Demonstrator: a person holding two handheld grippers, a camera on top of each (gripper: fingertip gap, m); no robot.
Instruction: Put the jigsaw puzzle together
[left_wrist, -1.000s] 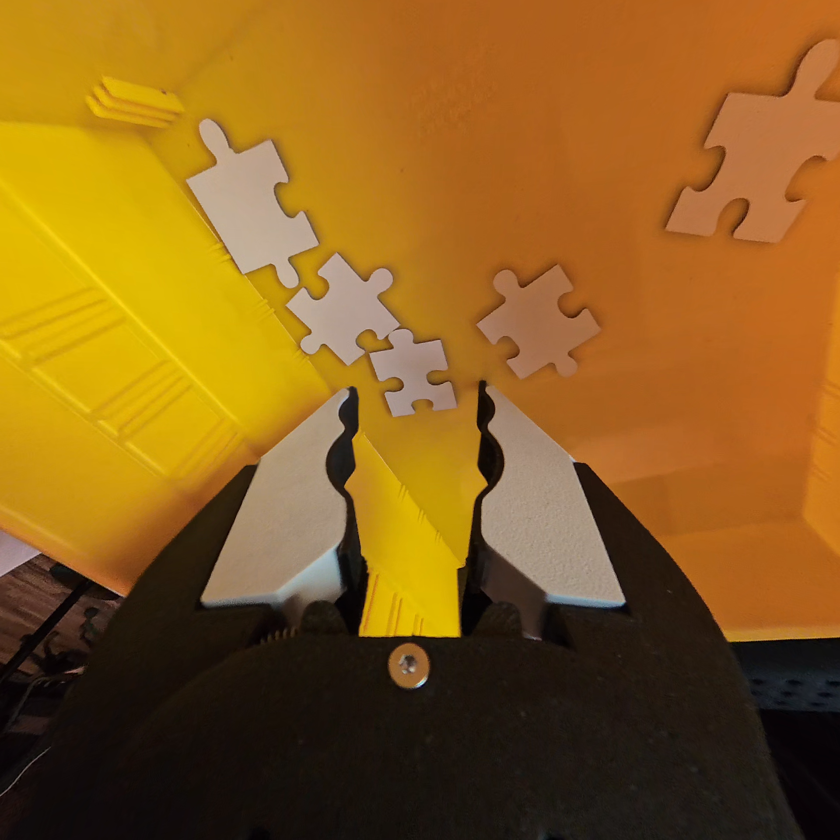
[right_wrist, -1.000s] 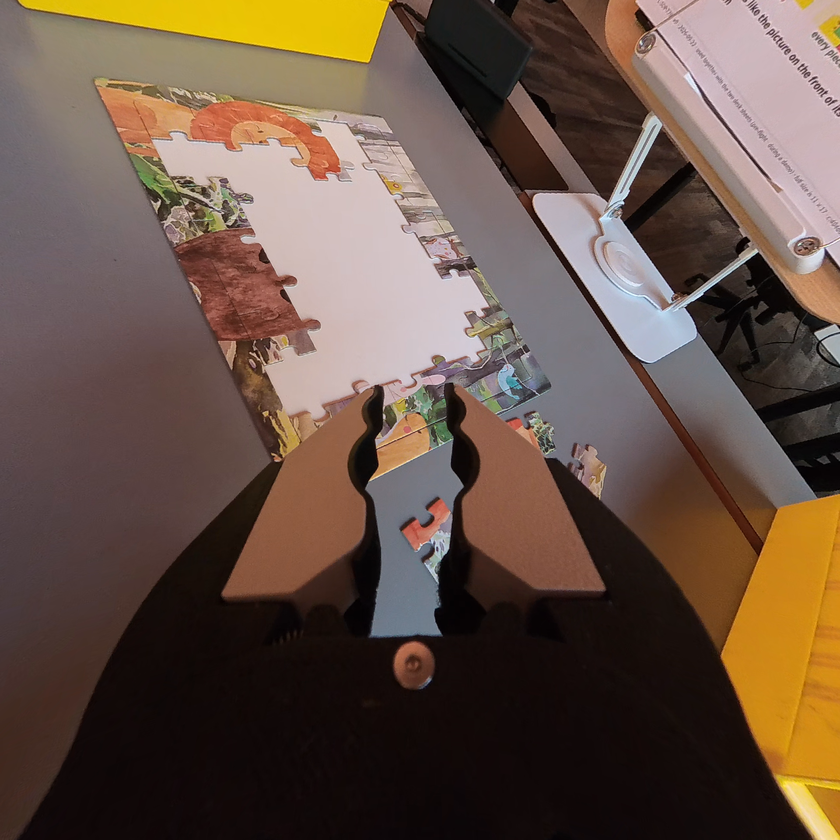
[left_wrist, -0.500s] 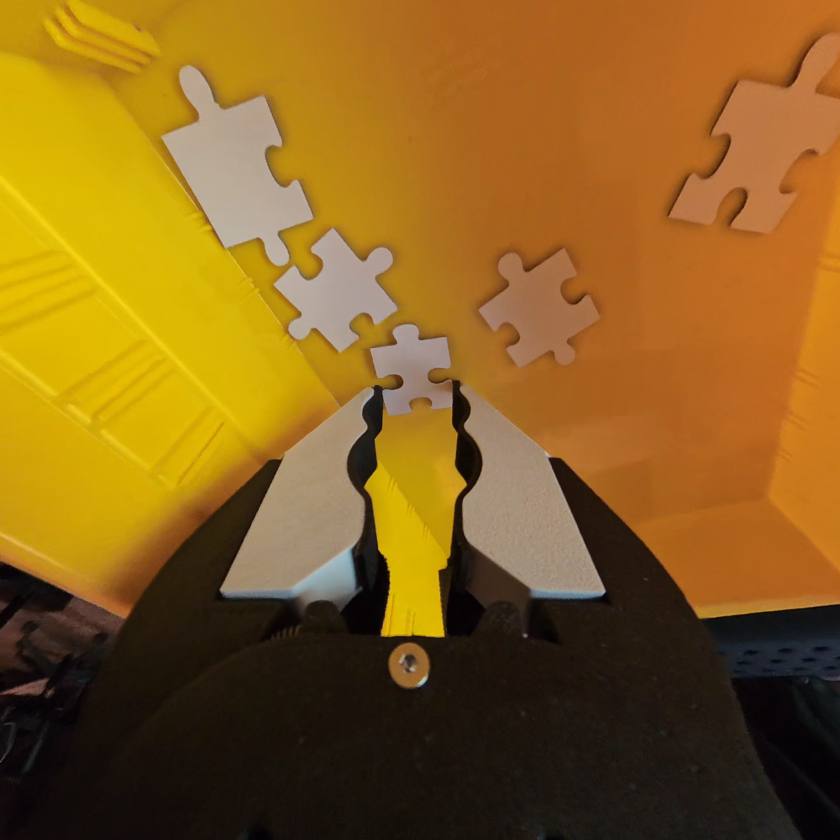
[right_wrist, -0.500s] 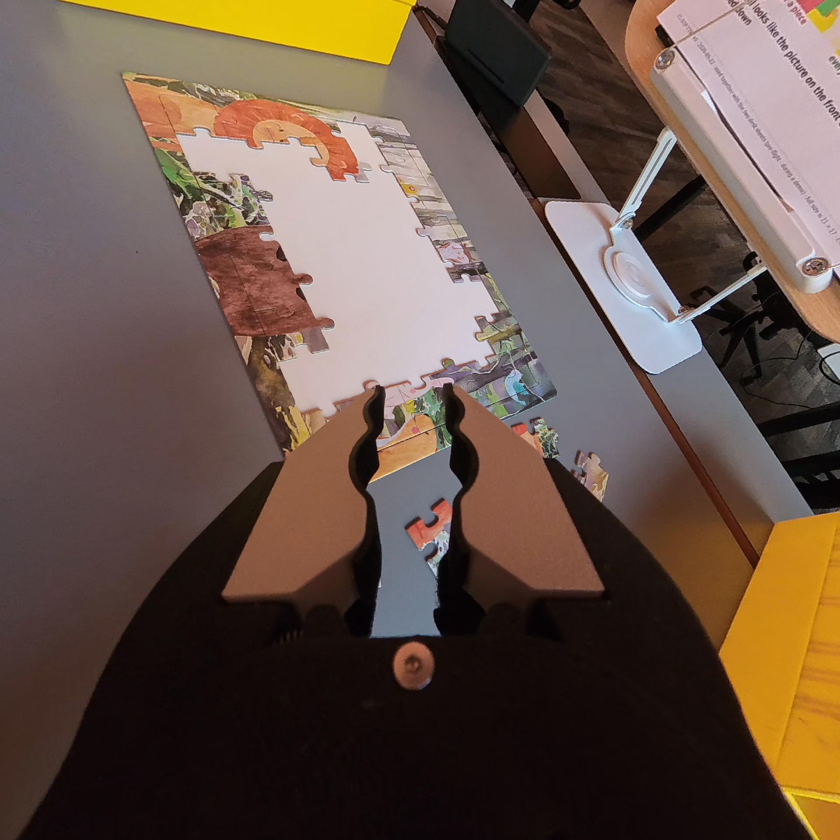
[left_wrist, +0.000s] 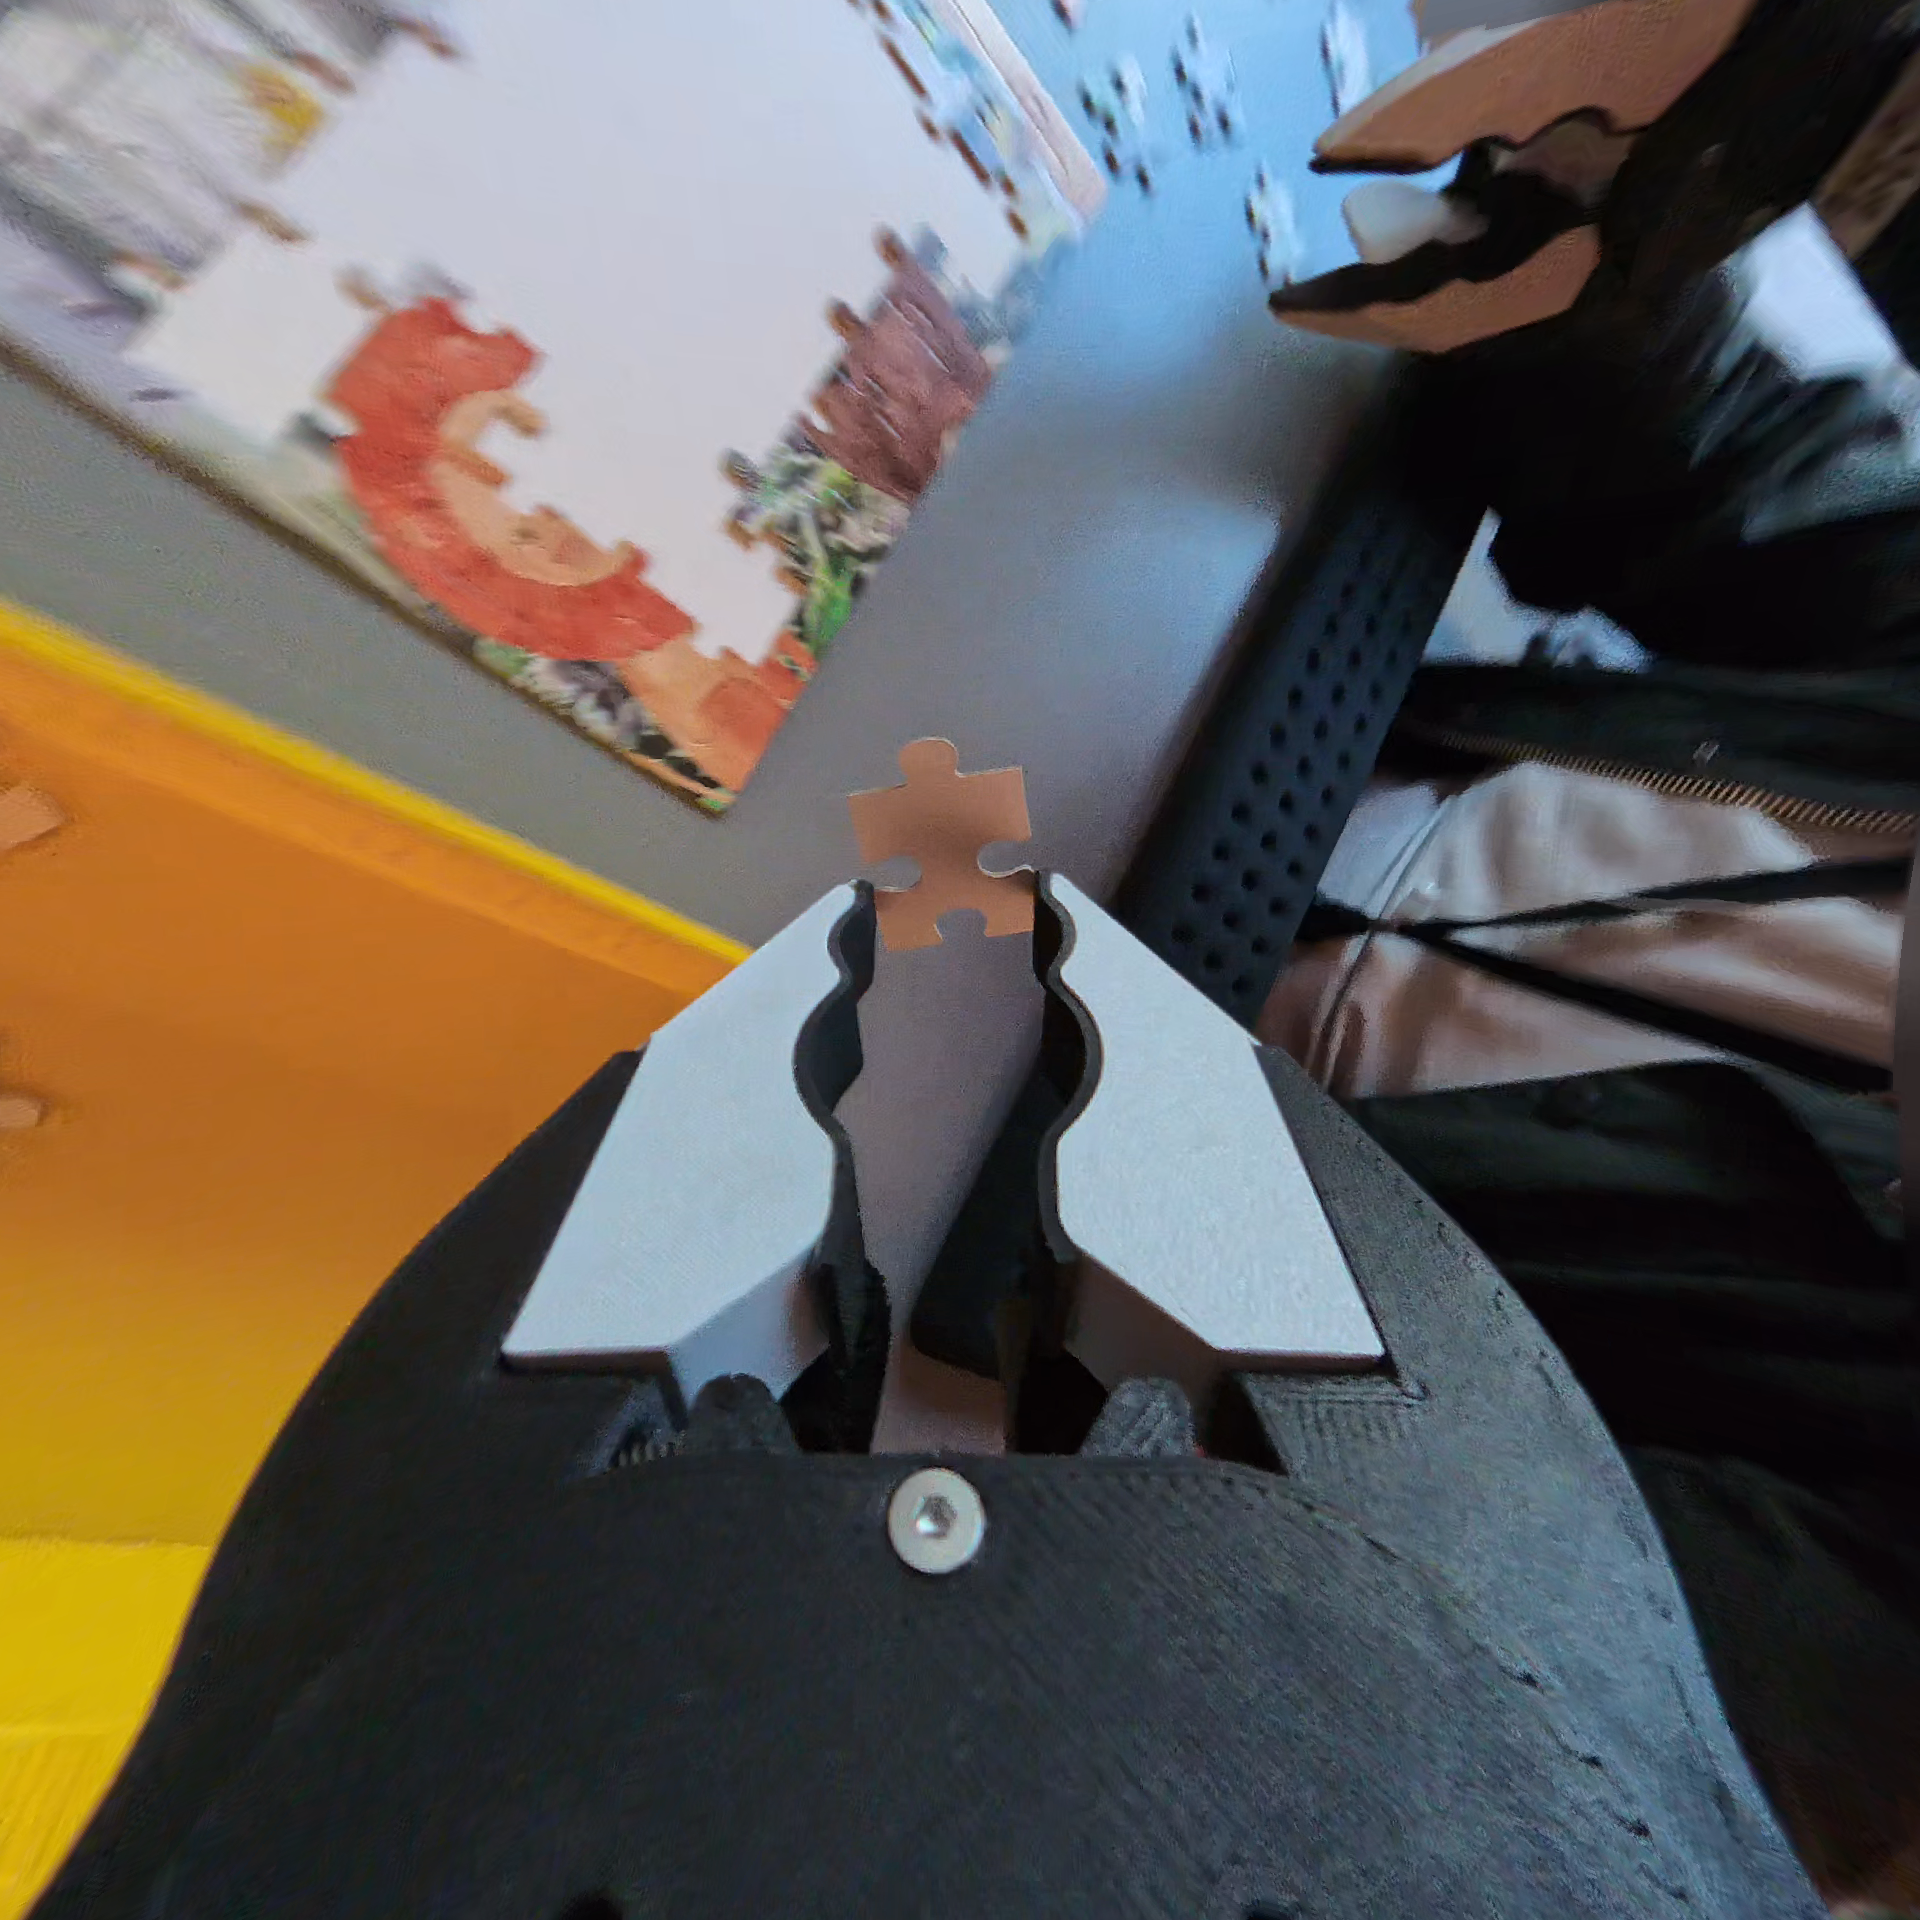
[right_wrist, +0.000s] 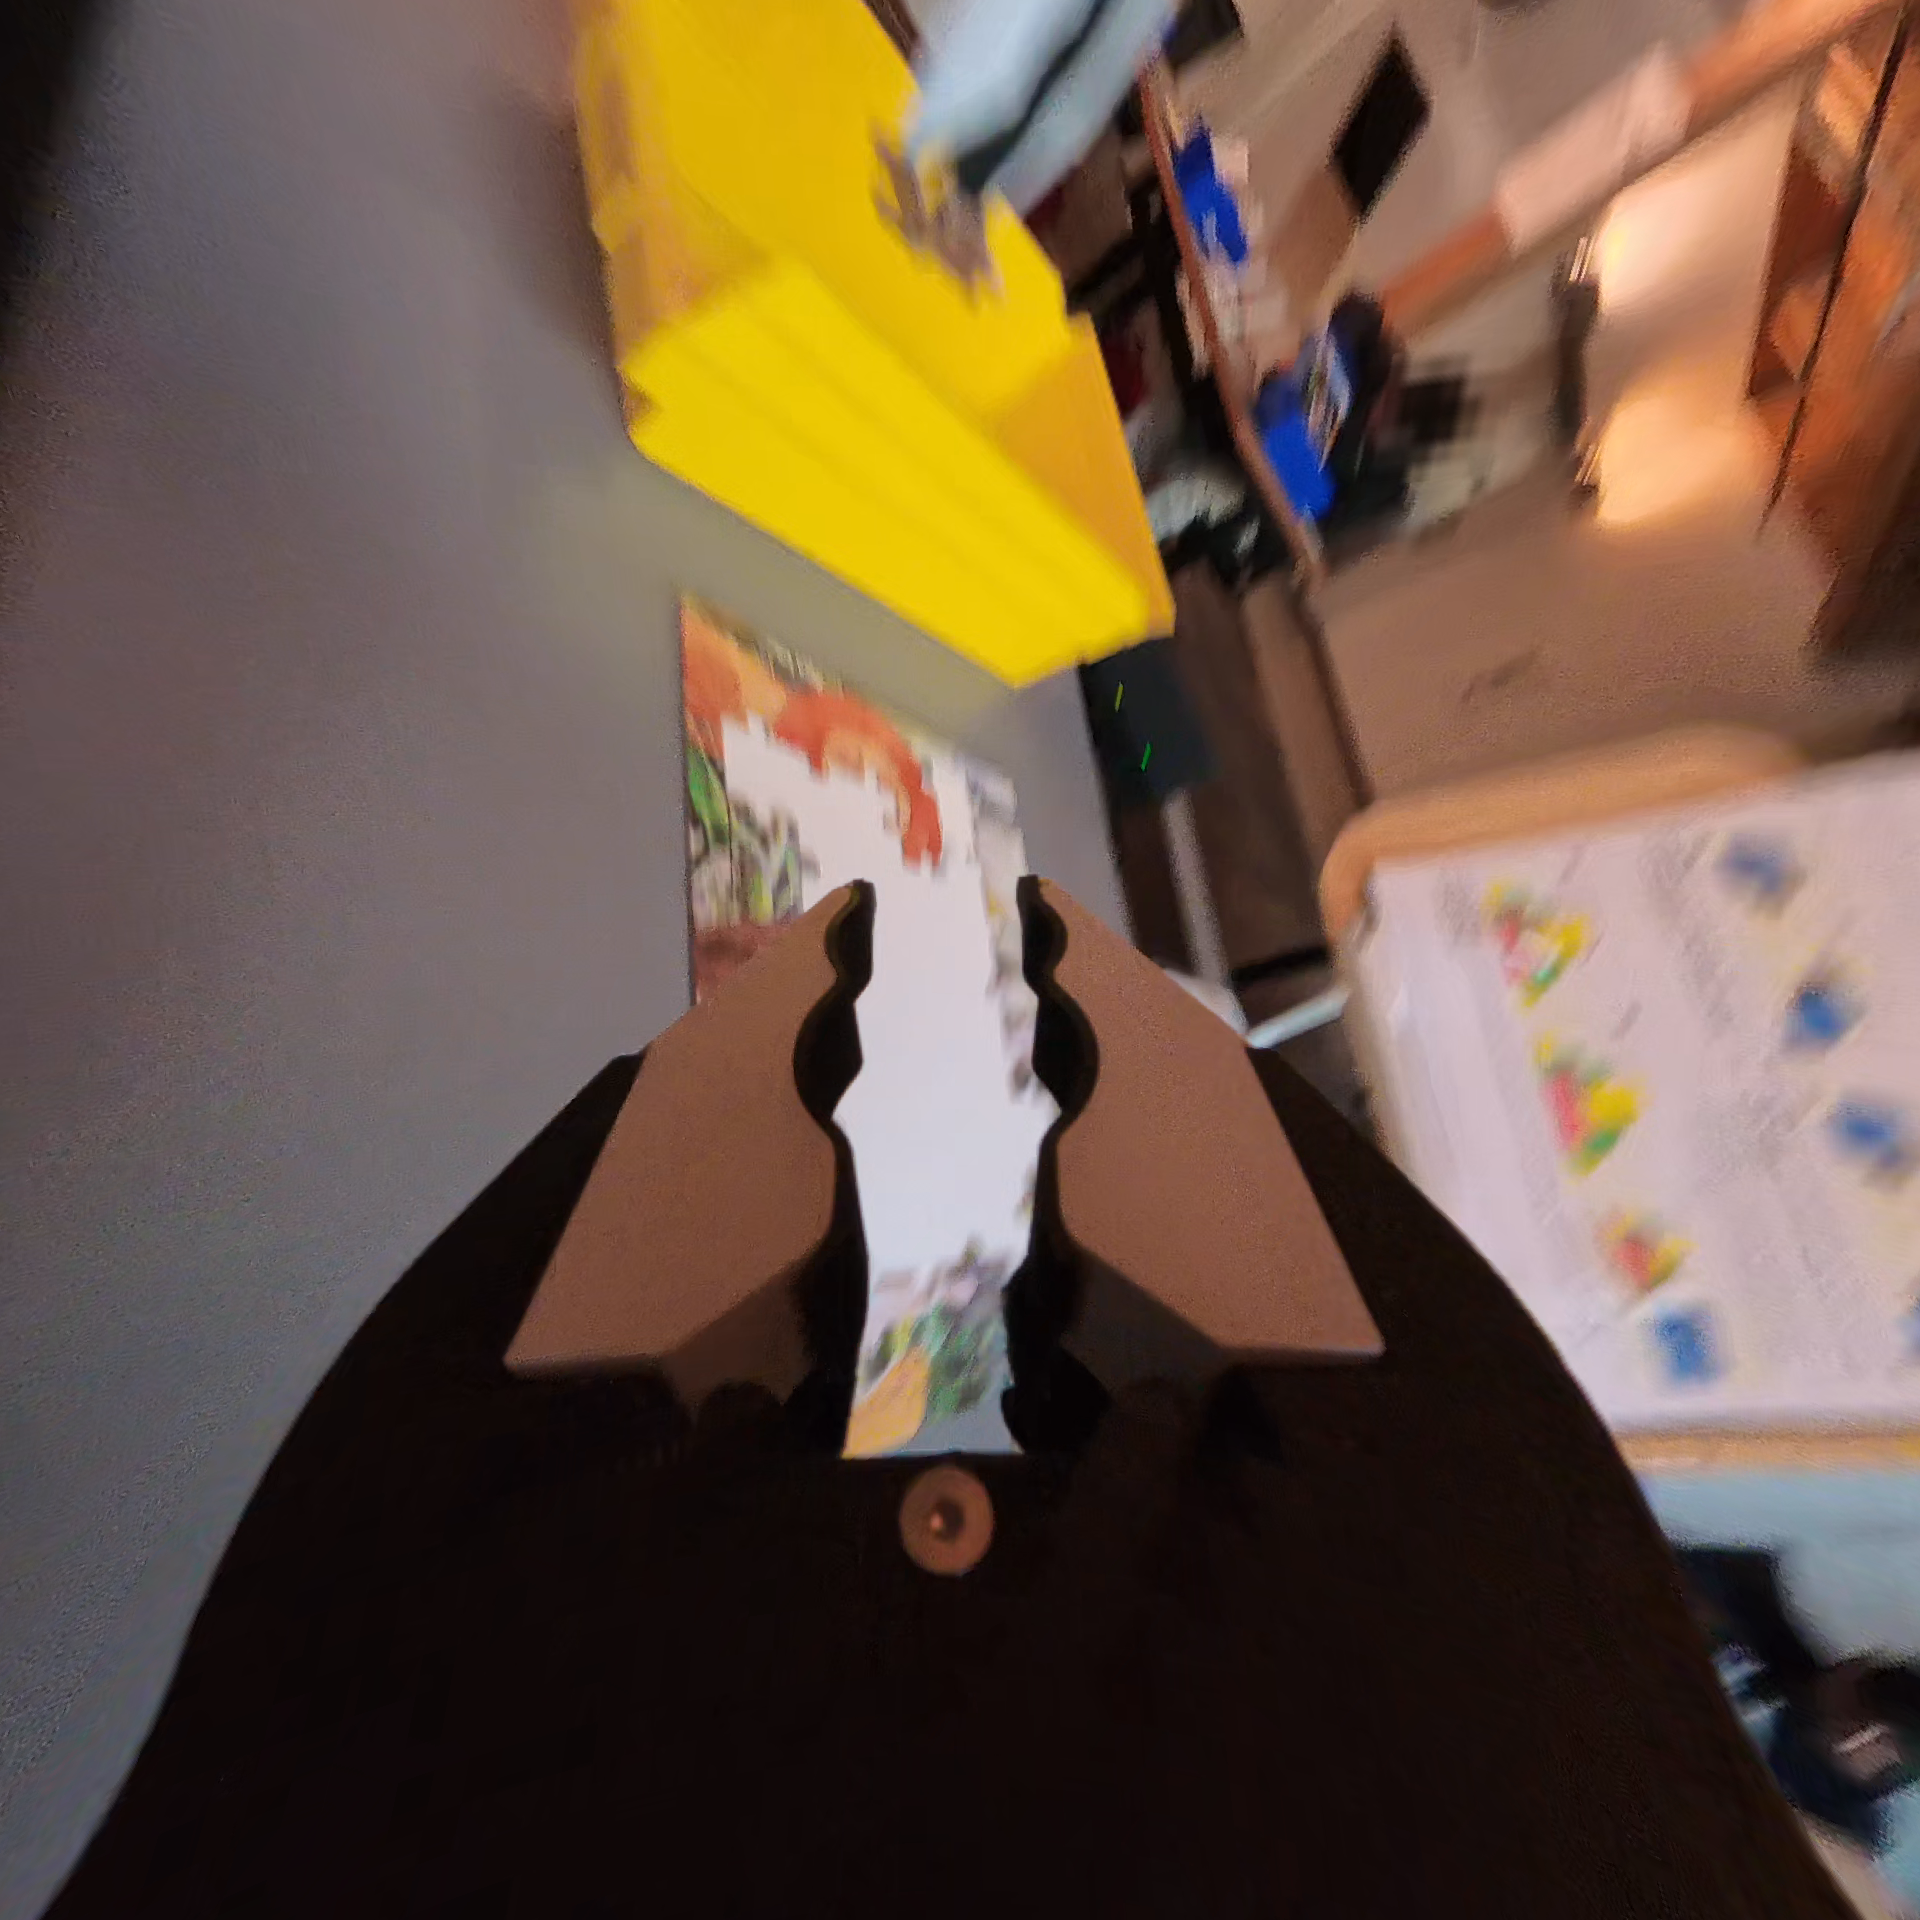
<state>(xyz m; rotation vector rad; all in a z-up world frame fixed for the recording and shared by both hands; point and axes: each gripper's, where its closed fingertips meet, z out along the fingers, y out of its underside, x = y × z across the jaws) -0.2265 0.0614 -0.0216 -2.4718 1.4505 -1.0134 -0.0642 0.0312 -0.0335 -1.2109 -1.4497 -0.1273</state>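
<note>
Left gripper pinches a piece above the bench, between the bin and puzzle; right gripper gapes empty.

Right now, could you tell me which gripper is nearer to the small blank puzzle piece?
Left. The left gripper holds the puzzle piece at its tips; the right gripper is empty, off above the table.

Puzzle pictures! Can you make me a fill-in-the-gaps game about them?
1. The left gripper pinches one puzzle ____ between its fingertips.
2. The bin beside the puzzle is coloured ____.
3. The right gripper holds ____.
4. The middle of the puzzle is still ____ of pieces.

Missing words: piece; yellow; nothing; empty
</note>
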